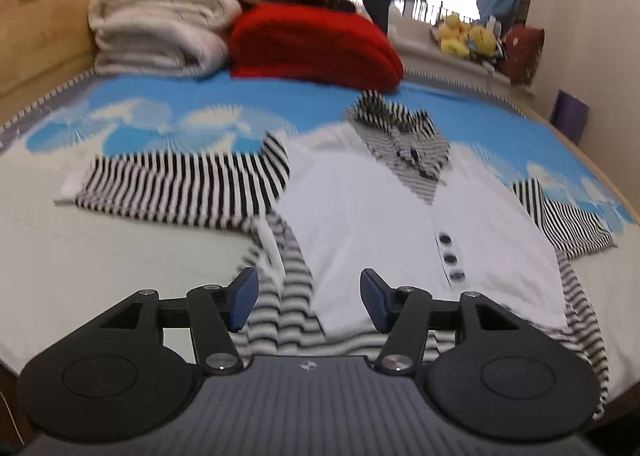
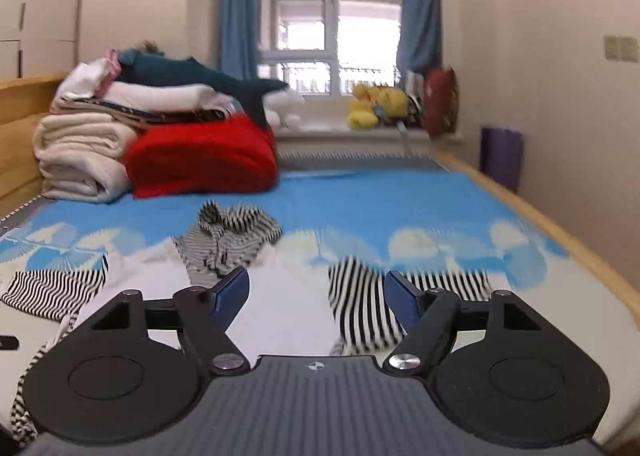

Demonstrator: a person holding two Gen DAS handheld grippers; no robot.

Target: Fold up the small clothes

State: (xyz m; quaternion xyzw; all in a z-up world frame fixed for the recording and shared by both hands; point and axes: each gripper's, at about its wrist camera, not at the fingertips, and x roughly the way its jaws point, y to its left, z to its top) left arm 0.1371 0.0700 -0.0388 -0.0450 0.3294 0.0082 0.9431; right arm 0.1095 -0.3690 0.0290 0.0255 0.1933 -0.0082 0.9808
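On the bed (image 1: 120, 256), a small shirt (image 1: 372, 224) lies spread flat, white front up with dark buttons (image 1: 450, 256) down its middle and a striped collar (image 1: 396, 124) at its 12 o'clock end. One black-and-white striped sleeve (image 1: 180, 184) stretches out toward 9 o'clock, the other sleeve (image 1: 560, 216) toward 3 o'clock. Striped fabric shows along the hem at 6 o'clock.

Left tongs (image 1: 308, 300) hang over the hem near the shirt's 7 o'clock corner, blue pads apart, with nothing clamped between them. Right tongs (image 2: 316, 298) are spread wide and empty too, lifted above the shirt, with the right sleeve (image 2: 360, 308) showing between and below the pads; neither pad presses on cloth.

At 11 o'clock of the shirt, well apart from it, sits a stack of folded cream blankets (image 1: 156, 28) with a red blanket (image 1: 316, 44) just beside it. Yellow plush toys (image 2: 376, 104) rest on the windowsill at 1 o'clock, below blue curtains (image 2: 236, 4).
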